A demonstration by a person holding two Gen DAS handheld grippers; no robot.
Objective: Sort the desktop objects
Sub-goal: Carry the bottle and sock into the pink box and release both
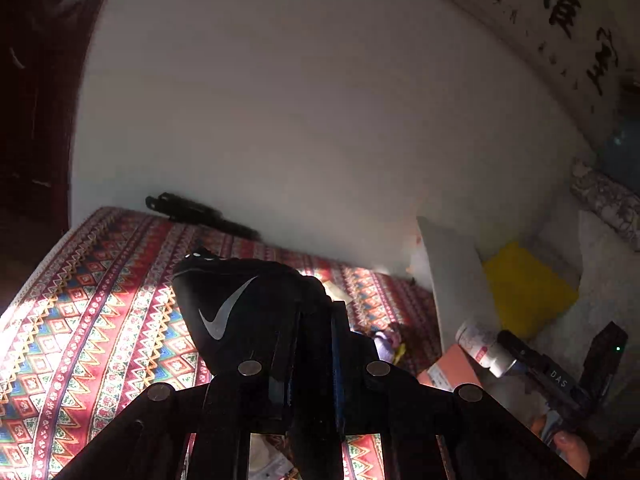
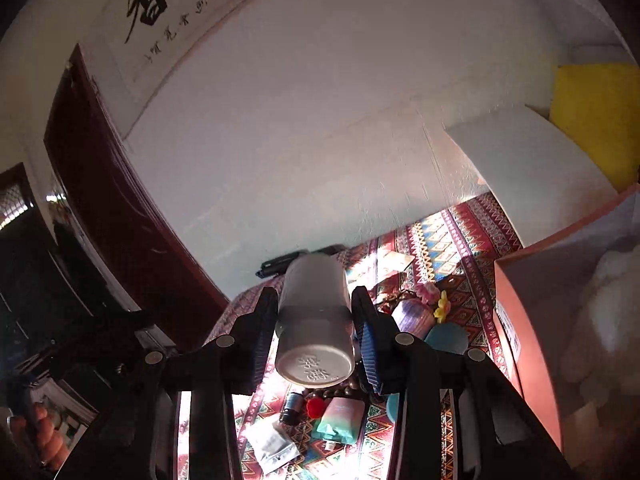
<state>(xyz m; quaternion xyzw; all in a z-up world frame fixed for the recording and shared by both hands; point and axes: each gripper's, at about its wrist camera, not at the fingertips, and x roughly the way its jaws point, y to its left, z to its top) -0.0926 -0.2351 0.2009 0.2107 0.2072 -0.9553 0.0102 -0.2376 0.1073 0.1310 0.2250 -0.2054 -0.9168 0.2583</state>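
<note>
- Patterned red woven cloth [image 1: 100,320] covers the desk, pushed up against a white wall [image 1: 300,120]; calligraphy scroll [image 2: 148,4] hangs on the wall, dark red door [image 2: 112,200] on the left of the right wrist view.
- Orange cardboard box [image 2: 532,320] at the desk's right side, open top; sth pale and fluffy inside, too blurred to name.
- White foam box [image 2: 532,168] behind it, w/ a yellow item [image 2: 592,120] in or behind it, can't tell which.
- Left gripper [image 1: 314,320]: jaws nearly together, pinching black fabric item w/ grey swoosh logo [image 1: 240,304], held up off the cloth. Fabric hides most of the fingers.
- Right gripper [image 2: 314,320]: jaws spread to bottle width, clamped on both sides of a white plastic bottle [image 2: 314,320], bottom end facing cam, embossed text on the base, held above the desk. In left cam the same bottle [image 1: 484,348] shows a red/white label.
- On cloth under the right gripper: green-pink tube [image 2: 340,420], white sachet [image 2: 272,446], small dark vial [image 2: 292,406], red pompom [image 2: 315,406], purple striped item [image 2: 412,316], teal round thing [image 2: 446,338], partly cut off by fingers.
- Black tripod-like object [image 1: 192,212] lies at the wall, far edge of desk.
- Person's fingers [image 2: 44,432] at lower left edge, mostly cropped.
</note>
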